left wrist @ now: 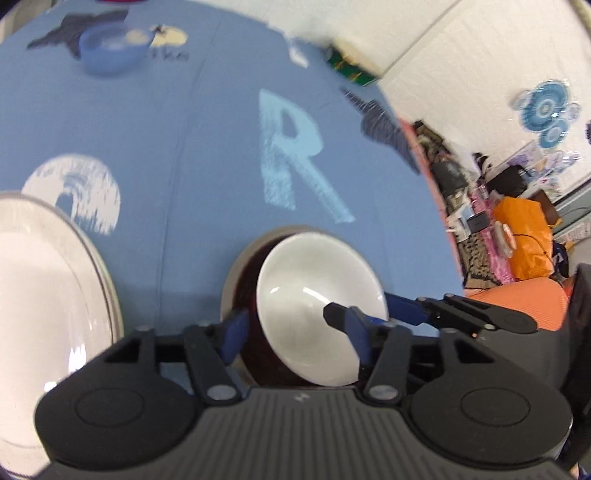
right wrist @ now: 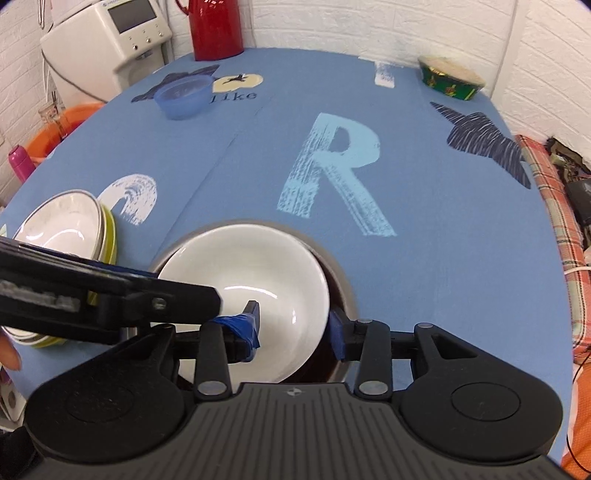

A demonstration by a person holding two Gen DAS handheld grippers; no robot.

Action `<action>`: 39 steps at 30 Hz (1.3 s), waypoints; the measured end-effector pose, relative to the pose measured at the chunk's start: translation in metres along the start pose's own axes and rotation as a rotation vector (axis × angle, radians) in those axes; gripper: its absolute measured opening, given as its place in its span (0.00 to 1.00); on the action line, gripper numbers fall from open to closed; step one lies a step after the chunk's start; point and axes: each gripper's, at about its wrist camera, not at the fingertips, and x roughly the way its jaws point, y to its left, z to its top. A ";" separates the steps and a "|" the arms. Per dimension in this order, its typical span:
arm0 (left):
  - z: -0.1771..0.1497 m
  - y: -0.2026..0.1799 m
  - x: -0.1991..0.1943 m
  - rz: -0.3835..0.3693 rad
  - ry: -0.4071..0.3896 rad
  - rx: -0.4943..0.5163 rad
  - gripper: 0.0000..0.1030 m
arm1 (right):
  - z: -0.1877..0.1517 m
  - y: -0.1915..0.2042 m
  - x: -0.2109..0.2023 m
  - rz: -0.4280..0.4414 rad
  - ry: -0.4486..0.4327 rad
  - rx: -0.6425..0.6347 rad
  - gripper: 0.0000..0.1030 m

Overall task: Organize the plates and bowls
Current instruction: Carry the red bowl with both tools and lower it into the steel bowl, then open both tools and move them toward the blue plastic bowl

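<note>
Bowl-stacking looks underway: the left gripper (left wrist: 291,332) and right gripper (right wrist: 293,325) each clamp the white bowl (right wrist: 255,291), tilting it into the dark bowl (right wrist: 332,350) beneath.

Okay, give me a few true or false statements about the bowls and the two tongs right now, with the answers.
1. The white bowl sits tilted inside a dark bowl. True.
2. The blue plastic bowl is stacked on the white bowl. False: it stands alone, far across the blue tablecloth.
3. The right tongs straddle the white bowl's rim. True.
4. The left tongs grip the red jug. False: they are at the white bowl.
</note>
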 end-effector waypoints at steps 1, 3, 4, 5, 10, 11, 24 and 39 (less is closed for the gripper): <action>0.001 -0.002 -0.005 0.010 -0.021 0.017 0.57 | 0.001 -0.002 -0.004 0.005 -0.007 0.014 0.23; 0.004 -0.004 -0.014 0.009 -0.051 0.042 0.57 | 0.003 -0.003 -0.012 -0.003 -0.033 0.024 0.24; 0.006 -0.003 -0.019 0.006 -0.064 0.044 0.57 | 0.004 -0.004 -0.016 -0.011 -0.052 0.024 0.24; 0.007 -0.002 -0.022 0.004 -0.075 0.048 0.57 | 0.005 -0.004 -0.021 -0.016 -0.072 0.026 0.24; 0.012 0.010 -0.034 0.036 -0.108 0.062 0.58 | 0.008 -0.006 -0.035 0.036 -0.141 0.084 0.26; 0.012 0.014 -0.035 0.047 -0.113 0.066 0.58 | 0.009 -0.004 -0.035 0.053 -0.144 0.095 0.26; 0.031 0.068 -0.068 0.139 -0.178 0.049 0.60 | 0.051 0.038 -0.009 0.161 -0.043 0.175 0.28; 0.082 0.124 -0.069 0.214 -0.218 0.055 0.62 | 0.110 0.062 0.063 0.220 0.045 0.155 0.30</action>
